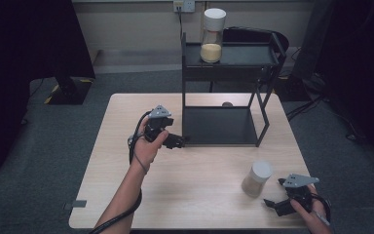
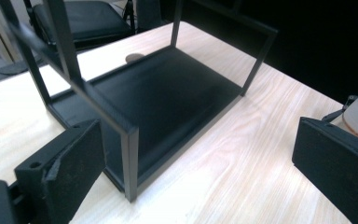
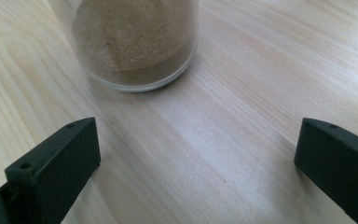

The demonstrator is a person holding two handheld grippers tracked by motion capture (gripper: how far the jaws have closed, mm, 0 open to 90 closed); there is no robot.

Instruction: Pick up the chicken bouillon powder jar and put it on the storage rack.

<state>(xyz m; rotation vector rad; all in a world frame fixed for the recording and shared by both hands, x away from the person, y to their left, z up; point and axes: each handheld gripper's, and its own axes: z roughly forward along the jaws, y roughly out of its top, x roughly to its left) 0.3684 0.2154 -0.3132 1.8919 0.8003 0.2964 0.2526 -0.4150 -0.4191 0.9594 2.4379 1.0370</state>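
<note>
tabletop (image 1: 175, 195) carries a black two-tier rack (image 1: 224, 122) at 12 o'clock, tall jar of yellow grains (image 1: 212, 36) on its top shelf. short jar of brown powder (image 1: 256, 178) stands upright at 4 o'clock, just beside the right claw (image 1: 272, 204), jaws released, nothing held. left claw (image 1: 180, 141) also released, at the rack's near left post. next, probably: square the right claw on the jar body, below the white lid, close evenly, lift straight.
</note>
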